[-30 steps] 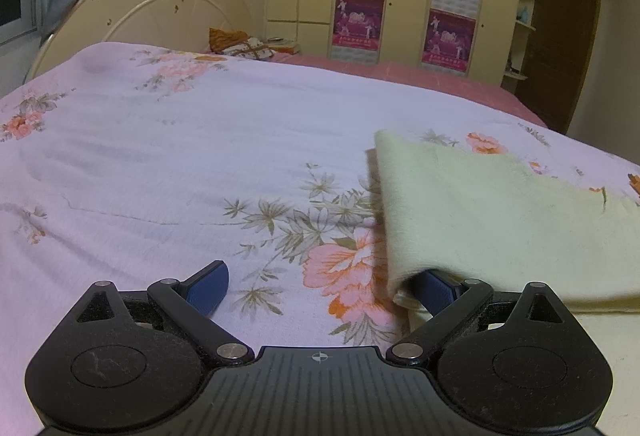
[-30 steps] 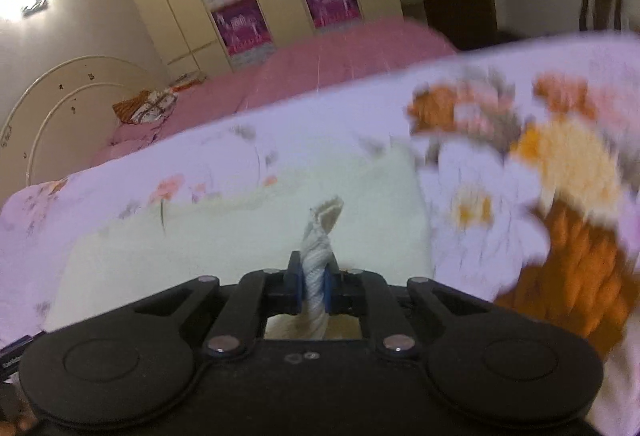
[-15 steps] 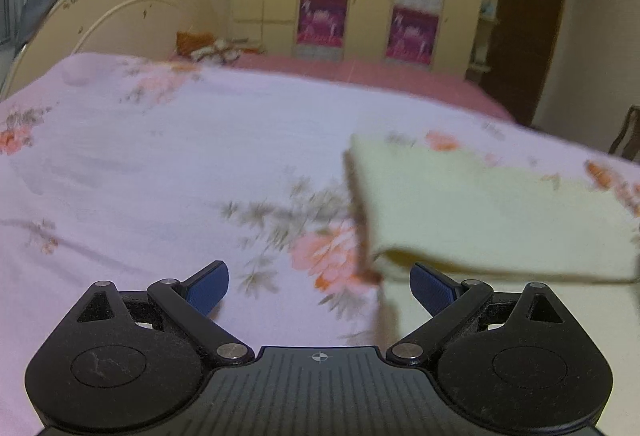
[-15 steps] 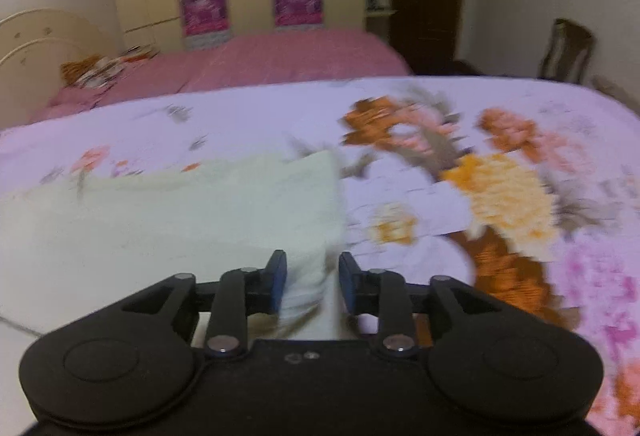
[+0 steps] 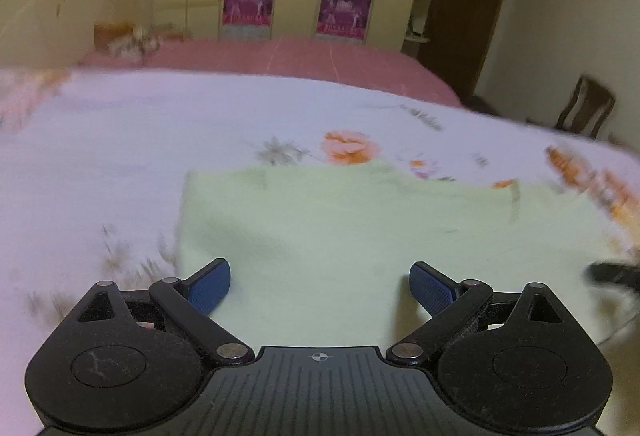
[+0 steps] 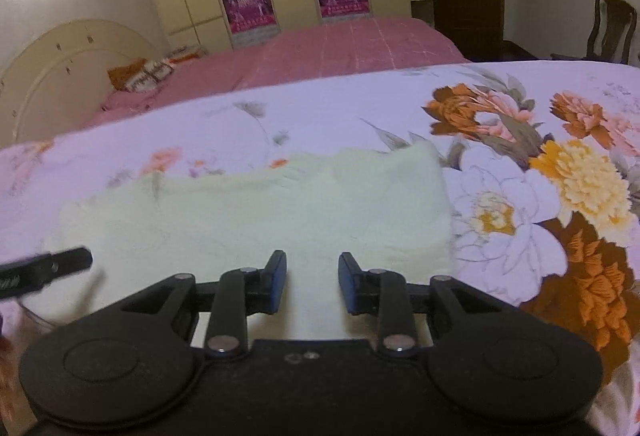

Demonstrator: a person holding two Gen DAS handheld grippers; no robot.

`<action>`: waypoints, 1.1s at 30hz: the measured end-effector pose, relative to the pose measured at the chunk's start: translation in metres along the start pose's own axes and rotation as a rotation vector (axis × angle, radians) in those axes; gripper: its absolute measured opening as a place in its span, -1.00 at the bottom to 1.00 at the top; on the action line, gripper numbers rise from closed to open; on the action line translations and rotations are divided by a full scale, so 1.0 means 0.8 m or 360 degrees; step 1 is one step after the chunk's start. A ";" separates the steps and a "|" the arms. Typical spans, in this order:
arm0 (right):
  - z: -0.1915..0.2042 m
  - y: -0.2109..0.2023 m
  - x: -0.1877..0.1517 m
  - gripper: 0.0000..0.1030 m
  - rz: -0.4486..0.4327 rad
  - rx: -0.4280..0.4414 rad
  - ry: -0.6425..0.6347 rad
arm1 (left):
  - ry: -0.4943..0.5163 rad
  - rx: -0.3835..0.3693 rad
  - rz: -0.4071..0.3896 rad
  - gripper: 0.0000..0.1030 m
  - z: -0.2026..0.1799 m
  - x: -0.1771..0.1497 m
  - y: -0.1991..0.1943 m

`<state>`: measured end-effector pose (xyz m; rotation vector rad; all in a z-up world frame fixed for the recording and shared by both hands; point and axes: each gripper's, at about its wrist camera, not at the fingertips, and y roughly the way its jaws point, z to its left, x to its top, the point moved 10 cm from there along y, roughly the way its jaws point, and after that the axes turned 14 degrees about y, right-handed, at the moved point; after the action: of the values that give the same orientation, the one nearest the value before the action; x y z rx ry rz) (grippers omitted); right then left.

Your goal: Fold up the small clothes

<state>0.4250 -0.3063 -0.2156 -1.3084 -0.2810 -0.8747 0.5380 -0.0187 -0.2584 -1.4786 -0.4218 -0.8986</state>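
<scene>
The pale green folded fleece cloth [image 5: 360, 228] lies flat on the floral lilac bed cover [image 5: 100, 164]. Over its left part the left tongs [image 5: 319, 286] gape wide, holding nothing; over its right, the right tongs [image 6: 312, 282] are narrowing, nothing between them. Soft, light and limp, it probably handles best pinched at a corner or folded edge.

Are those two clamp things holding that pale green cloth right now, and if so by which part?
Nothing is held. The left hand-held gripper is wide open over the pale green cloth. The right hand-held gripper is closing, pads apart, nothing pinched.
</scene>
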 end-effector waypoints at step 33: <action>0.009 -0.067 -0.040 -0.31 -0.0023 0.0014 -0.0092 | 0.0148 0.0050 0.0050 0.88 -0.039 -0.033 -0.086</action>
<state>0.3685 -0.2867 -0.1954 -1.3265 -0.3397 -0.8476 0.4624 -0.0323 -0.2349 -1.4052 -0.3423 -0.9279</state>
